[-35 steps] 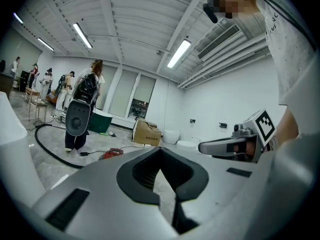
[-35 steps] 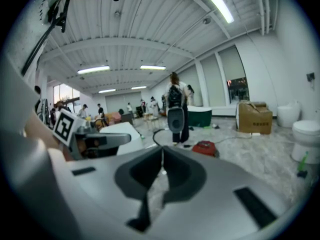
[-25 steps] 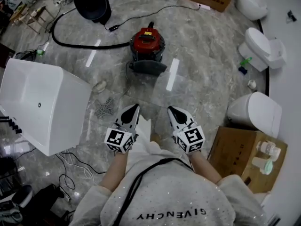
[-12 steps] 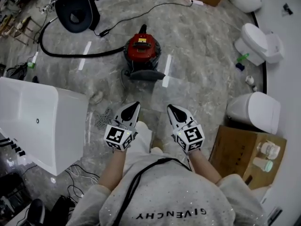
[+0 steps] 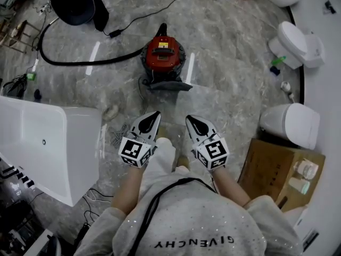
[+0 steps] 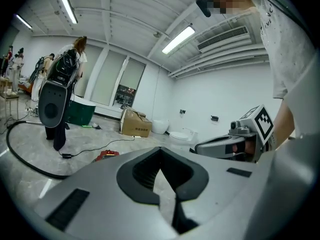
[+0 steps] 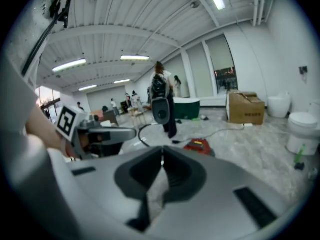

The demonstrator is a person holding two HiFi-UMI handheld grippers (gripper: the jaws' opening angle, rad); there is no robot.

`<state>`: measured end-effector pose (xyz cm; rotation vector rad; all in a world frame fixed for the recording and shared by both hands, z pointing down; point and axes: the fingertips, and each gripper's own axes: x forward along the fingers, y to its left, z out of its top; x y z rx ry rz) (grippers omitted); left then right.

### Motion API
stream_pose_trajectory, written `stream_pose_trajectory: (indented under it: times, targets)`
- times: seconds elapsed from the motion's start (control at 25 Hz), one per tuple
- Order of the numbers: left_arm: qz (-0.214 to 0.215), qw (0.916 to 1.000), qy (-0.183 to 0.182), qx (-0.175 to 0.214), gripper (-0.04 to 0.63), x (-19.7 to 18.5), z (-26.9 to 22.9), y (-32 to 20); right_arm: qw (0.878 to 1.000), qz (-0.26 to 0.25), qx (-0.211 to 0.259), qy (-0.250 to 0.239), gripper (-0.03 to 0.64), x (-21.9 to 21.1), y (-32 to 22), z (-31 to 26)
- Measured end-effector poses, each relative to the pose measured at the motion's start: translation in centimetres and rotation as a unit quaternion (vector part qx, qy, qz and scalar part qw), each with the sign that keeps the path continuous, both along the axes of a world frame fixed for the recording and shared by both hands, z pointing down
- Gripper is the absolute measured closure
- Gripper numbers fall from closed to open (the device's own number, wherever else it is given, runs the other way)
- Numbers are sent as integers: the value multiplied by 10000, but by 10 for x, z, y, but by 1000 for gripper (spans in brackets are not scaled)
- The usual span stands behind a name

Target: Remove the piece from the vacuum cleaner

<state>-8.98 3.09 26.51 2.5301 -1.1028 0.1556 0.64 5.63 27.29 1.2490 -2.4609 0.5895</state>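
Observation:
A red canister vacuum cleaner [image 5: 163, 56] stands on the marble floor ahead of me, with a dark grey piece [image 5: 169, 84] at its near side and a black hose [image 5: 80, 62] running off to the left. In the gripper views the vacuum cleaner [image 6: 106, 155] [image 7: 200, 145] shows small, just above the jaws. My left gripper [image 5: 155, 114] and right gripper [image 5: 189, 119] are side by side, short of the vacuum, both shut and holding nothing.
A white bathtub [image 5: 40, 145] lies at the left. White toilets [image 5: 290, 124] and a cardboard box [image 5: 277, 172] line the right. Loose cables [image 5: 118, 132] lie by the tub. A black upright machine [image 5: 74, 3] stands at the far left.
Both grippers have moved forward toward the vacuum cleaner, which now lies closer to them. The bathtub has slid back and to the left in view. Both stay shut.

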Motion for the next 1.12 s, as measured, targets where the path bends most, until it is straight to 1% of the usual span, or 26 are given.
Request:
stream_pose_trajectory:
  times: [0.16, 0.36, 0.52, 0.68, 0.84, 1.04, 1.12]
  targets:
    - [66, 9999, 18, -74, 572, -8, 6, -17, 9999, 112, -75, 68, 601, -4, -18, 7]
    - [227, 9997, -48, -115, 572, -15, 17, -35, 9994, 291, -115, 172, 601, -7, -37, 13]
    - [334, 9994, 64, -117, 572, -19, 24, -51, 9991, 303, -98, 269, 601, -15, -50, 21]
    - [278, 9993, 223, -128, 572, -22, 33, -62, 9993, 191, -134, 305, 601, -24, -59, 32]
    - [171, 9988, 356, -281, 572, -22, 53, -67, 9991, 78, -190, 368, 601, -27, -67, 50]
    - [123, 9981, 305, -514, 572, -17, 91, -65, 9986, 6, -364, 374, 601, -21, -74, 86]
    - [15, 9980, 268, -567, 572, -17, 106, -66, 9986, 17, -435, 314, 601, -18, -76, 100]
